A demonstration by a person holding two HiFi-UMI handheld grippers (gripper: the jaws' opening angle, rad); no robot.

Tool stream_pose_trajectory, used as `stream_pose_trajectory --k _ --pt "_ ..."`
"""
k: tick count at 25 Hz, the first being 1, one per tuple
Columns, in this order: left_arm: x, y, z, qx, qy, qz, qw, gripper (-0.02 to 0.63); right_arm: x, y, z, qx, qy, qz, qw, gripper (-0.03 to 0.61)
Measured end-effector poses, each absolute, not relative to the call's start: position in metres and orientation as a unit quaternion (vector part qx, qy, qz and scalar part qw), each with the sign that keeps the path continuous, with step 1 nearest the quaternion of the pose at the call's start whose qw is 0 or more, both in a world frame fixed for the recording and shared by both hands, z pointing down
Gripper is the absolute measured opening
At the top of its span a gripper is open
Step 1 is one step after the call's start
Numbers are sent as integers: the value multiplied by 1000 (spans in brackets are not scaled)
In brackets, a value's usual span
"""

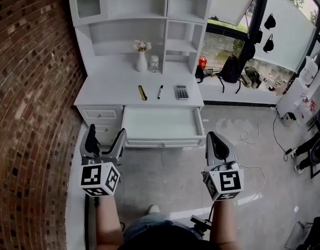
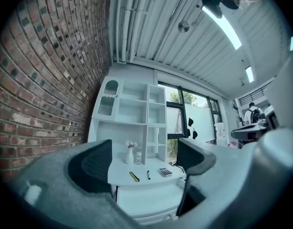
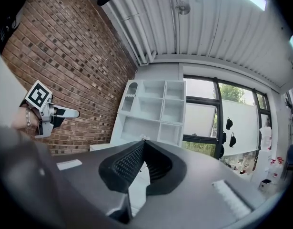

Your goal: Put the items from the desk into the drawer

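On the white desk (image 1: pixel 107 90) lie a yellow pen-like item (image 1: pixel 142 92), a black pen (image 1: pixel 160 91) and a grey calculator (image 1: pixel 181 91). Below the desktop the wide drawer (image 1: pixel 162 123) is pulled out, and its inside looks bare. Both grippers hang well short of the desk, above the floor. My left gripper (image 1: pixel 106 133) is open and holds nothing; between its jaws I see the yellow item (image 2: pixel 134 176), the black pen (image 2: pixel 148 175) and the calculator (image 2: pixel 166 171). My right gripper (image 1: pixel 212 136) is shut with nothing in it, its pads (image 3: pixel 132 161) pressed together.
A white vase with flowers (image 1: pixel 142 56) and a glass jar (image 1: pixel 154 63) stand at the back of the desk under the hutch shelves. A brick wall (image 1: pixel 29 87) runs along the left. A black backpack (image 1: pixel 231 69) hangs at the window ledge, and cables (image 1: pixel 251 139) lie on the floor.
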State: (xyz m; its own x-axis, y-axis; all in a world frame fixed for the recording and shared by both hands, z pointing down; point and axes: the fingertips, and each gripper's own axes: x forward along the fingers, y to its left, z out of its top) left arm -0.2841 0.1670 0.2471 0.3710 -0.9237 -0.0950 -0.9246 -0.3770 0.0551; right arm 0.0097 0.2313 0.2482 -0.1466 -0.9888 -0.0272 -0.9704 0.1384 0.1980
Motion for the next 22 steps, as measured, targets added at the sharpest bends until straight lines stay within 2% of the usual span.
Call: stream_pose_trajectory --k 15,22 --pt "-287 85 269 -831 556 33 -1 437 10 131 266 646 -758 -70 61 3" --pt "-266 40 276 -825 565 25 -4 428 33 74 278 637 -767 -60 54 2"
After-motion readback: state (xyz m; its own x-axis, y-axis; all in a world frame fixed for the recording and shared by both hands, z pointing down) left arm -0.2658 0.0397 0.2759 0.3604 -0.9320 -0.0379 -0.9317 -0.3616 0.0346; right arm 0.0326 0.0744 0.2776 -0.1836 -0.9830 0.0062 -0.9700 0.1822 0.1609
